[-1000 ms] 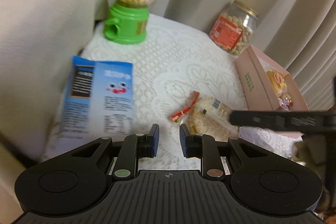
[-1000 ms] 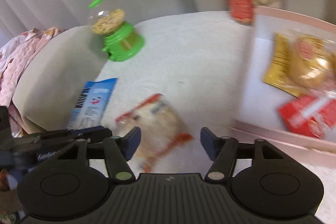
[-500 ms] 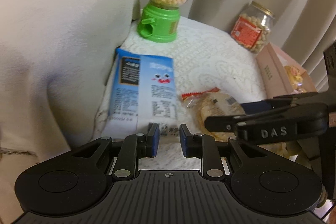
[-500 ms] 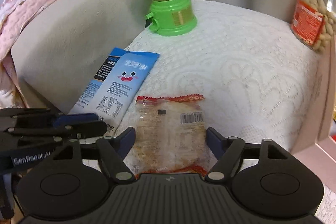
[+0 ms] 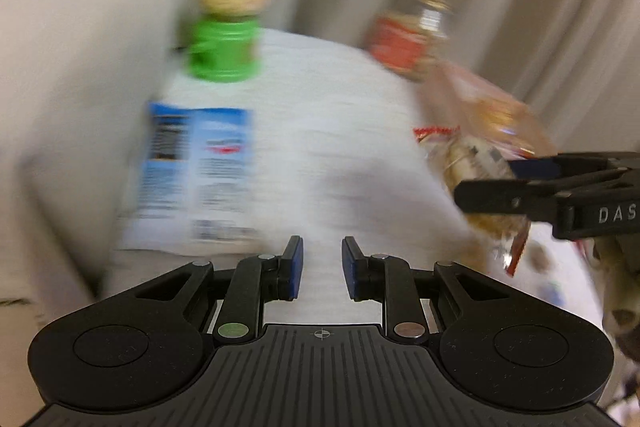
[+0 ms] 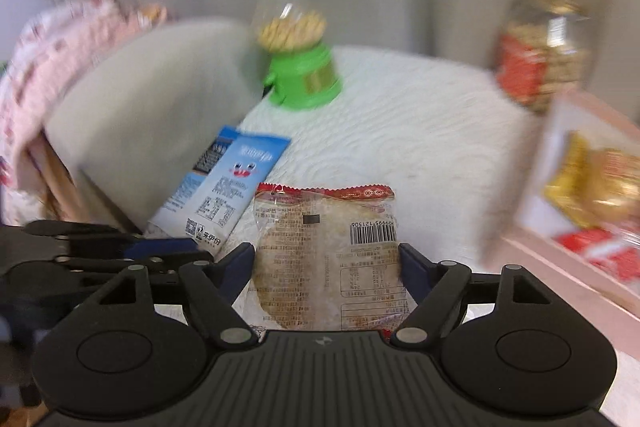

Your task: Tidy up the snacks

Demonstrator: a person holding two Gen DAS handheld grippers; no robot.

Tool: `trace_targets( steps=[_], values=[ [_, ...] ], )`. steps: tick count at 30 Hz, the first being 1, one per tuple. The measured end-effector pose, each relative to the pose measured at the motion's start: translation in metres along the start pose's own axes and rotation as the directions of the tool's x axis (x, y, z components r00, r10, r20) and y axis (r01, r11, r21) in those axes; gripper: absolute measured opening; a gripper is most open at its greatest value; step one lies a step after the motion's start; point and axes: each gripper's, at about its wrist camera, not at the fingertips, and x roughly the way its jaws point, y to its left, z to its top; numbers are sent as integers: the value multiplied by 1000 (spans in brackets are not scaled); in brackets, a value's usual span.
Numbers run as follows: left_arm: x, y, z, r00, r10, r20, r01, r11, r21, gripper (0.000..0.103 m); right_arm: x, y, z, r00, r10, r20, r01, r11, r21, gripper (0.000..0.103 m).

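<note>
Clear crinkly flat pastry packet (image 6: 326,259) gripped by right tool (image 6: 327,269).

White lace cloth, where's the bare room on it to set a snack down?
The white cloth is bare in the middle, between the green dispenser, the peanut jar and the pink box. The near left is crowded by the blue packet and the left gripper.

Clearance over the white cloth surface

The middle of the white cloth (image 6: 420,147) lies open. Obstacles: green dispenser (image 6: 302,67) at the far left edge, peanut jar (image 6: 544,47) at the far right, pink box (image 6: 560,187) along the right side, blue packet (image 6: 228,187) and grey cushion (image 6: 152,107) on the left.
</note>
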Motion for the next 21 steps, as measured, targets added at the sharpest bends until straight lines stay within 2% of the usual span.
trace_targets(
  steps=[3,6,8,12,14,16,18,19,21],
  values=[
    [1,-38,-2,994,-102,-40,105,990,94,25,-39,-27,-19,996,-79,34,77,996,34,77],
    [6,-82,-10,987,-132,-86,147,969,197,25,-72,-58,-47,982,-183,50,179,981,80,77],
    [14,-110,-16,973,-179,-145,210,950,233,25,-90,-80,-69,970,-240,48,232,964,131,77],
    [45,-156,-21,923,-282,-264,326,935,142,25,-114,-118,-109,935,-353,34,338,917,211,77],
    [66,-175,-19,912,-290,-289,329,940,93,25,-122,-133,-125,913,-408,22,391,888,242,77],
    [83,-195,-13,929,-245,-276,282,954,102,25,-128,-146,-139,899,-437,18,416,869,267,77],
    [99,-216,-7,956,-156,-249,202,965,168,25,-135,-158,-152,898,-440,24,414,861,296,77],
    [104,-225,-8,963,-115,-244,169,963,210,25,-139,-163,-157,898,-438,29,409,859,308,77],
    [117,-248,-13,974,-25,-226,102,937,334,31,-143,-171,-166,898,-439,39,403,854,329,77]
  ],
)
